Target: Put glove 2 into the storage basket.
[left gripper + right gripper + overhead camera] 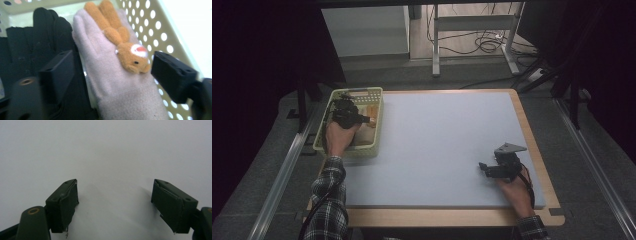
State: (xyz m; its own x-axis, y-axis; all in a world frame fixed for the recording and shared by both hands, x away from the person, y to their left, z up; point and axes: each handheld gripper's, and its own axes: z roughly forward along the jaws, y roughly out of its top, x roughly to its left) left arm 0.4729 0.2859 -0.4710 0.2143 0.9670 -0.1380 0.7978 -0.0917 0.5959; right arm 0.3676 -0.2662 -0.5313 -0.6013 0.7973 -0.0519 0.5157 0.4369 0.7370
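A pale yellow perforated basket (pixel 323 139) stands at the table's left edge. Inside it lies a beige fleece glove (pixel 112 82) with an orange plush animal (pixel 130 53) sewn on its back, next to a black glove (pixel 32 42). My left gripper (pixel 113 75) is open, lowered into the basket, its jaws on either side of the beige glove's cuff without closing on it. In the high view the left gripper (pixel 348 116) is over the basket. My right gripper (pixel 494 169) rests open over the bare white mat at the right front, with nothing between its fingers (pixel 62 202).
A white mat (pixel 437 145) covers most of the wooden table (pixel 447 217). The basket's perforated wall (pixel 160 27) runs close along the right jaw. Beyond the table are a grey floor, table legs and cables (pixel 484 42).
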